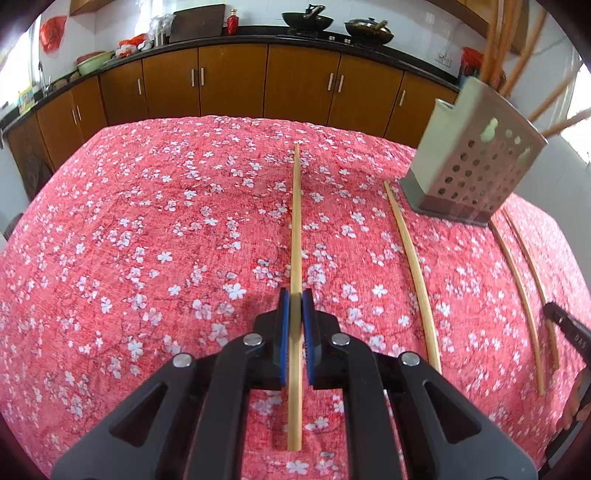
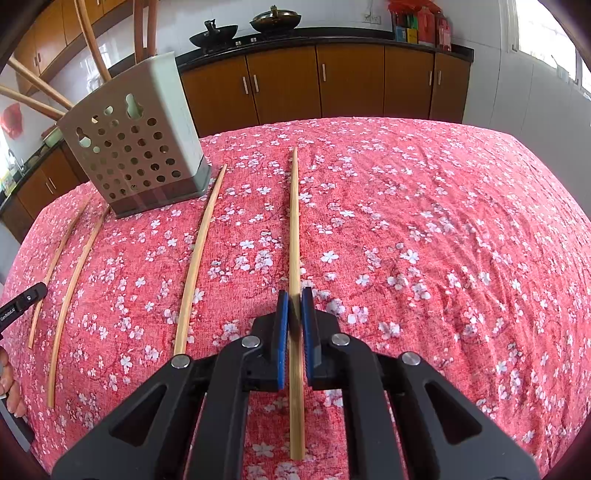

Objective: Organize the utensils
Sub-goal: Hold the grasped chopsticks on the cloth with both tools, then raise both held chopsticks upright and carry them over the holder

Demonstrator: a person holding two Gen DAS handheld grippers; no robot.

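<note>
In the left wrist view my left gripper [image 1: 295,295] is shut, its blue pads pinching a pale wooden chopstick [image 1: 295,221] that runs straight away over the cloth. The right wrist view shows the same: my right gripper [image 2: 294,295] is shut on another chopstick [image 2: 294,221]. A grey perforated utensil holder [image 1: 469,162] [image 2: 136,147] stands at the back between the two hands, with brown sticks poking out of its top. Two more loose chopsticks [image 1: 413,273] [image 1: 517,295] lie between the held ones. Whether the held chopsticks are off the cloth I cannot tell.
The table is covered by a red cloth with white blossoms [image 1: 147,240] [image 2: 443,240]. Brown cabinets and a dark counter with woks [image 1: 306,20] run behind it. A black part of the other gripper shows at each view's edge [image 1: 565,328] [image 2: 22,304], with a hand [image 2: 9,384].
</note>
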